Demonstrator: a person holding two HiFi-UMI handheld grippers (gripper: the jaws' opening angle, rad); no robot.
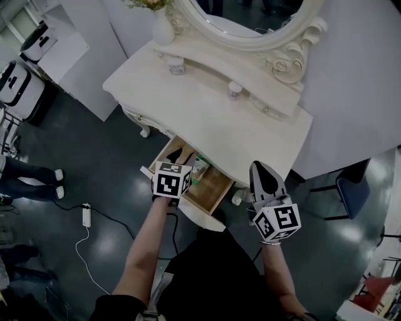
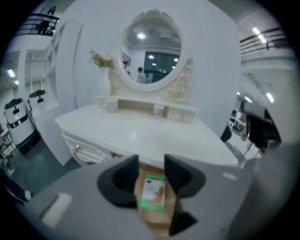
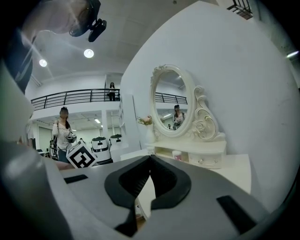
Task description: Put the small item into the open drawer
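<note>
The small item (image 1: 200,167), a flat white and green packet, lies in the open wooden drawer (image 1: 212,190) under the front of the cream dressing table (image 1: 207,113). My left gripper (image 1: 177,154) hangs over the drawer's left part. In the left gripper view its jaws (image 2: 151,160) stand apart, and the packet (image 2: 153,191) shows through the gap, lying on the drawer bottom (image 2: 159,221) below, untouched by the pads. My right gripper (image 1: 264,169) is held right of the drawer, near the table's front edge. Its jaws (image 3: 150,158) meet at the tips with nothing between them.
On the table stand an oval mirror (image 1: 250,19), a white vase (image 1: 161,28) and a small jar (image 1: 234,89). A blue chair (image 1: 351,188) is at the right. White machines (image 1: 15,84) and a cable with a power strip (image 1: 86,216) are on the dark floor at the left.
</note>
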